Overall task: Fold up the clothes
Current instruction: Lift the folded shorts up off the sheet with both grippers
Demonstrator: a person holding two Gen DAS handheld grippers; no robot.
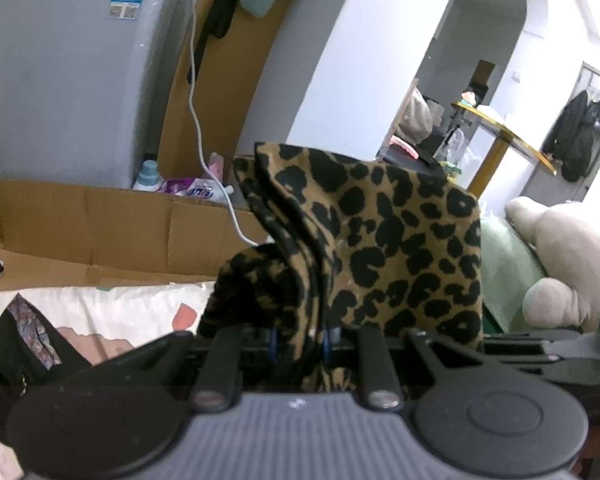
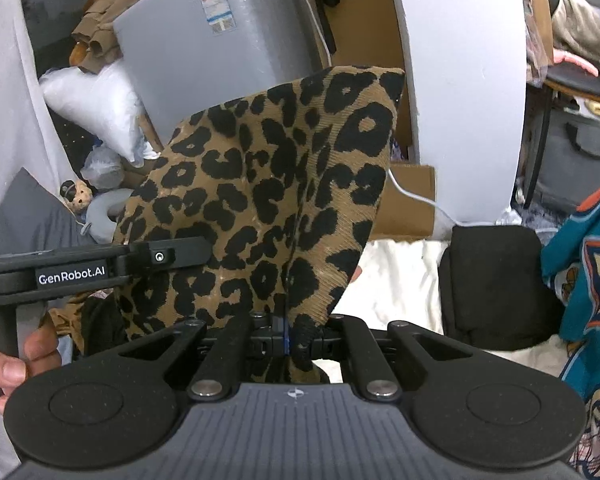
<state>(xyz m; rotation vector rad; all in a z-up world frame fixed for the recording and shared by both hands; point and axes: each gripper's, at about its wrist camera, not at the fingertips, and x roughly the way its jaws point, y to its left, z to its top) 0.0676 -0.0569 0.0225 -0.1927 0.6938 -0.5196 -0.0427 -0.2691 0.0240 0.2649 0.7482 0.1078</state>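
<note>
Left gripper [image 1: 300, 340]: fingers clamped on bunched leopard-print garment [image 1: 380, 240].
Right gripper [image 2: 288, 338]: fingers pinched tight on its edge.
Garment: held up above the white bedsheet [image 2: 400, 280].

Black tongs [image 2: 286, 340] with blue pads, labelled GenRobot.AI, ribbed grey housing.

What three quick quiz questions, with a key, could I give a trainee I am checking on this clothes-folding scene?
1. True or false: both grippers are shut on the leopard-print cloth.
2. What lies behind the cloth in the left wrist view: A) a cardboard box, B) a ladder, C) a bicycle?
3. Fill in: a white ____ hangs down beside the grey appliance.

Key: 1 true, left gripper and right gripper; 2 A; 3 cable.
</note>
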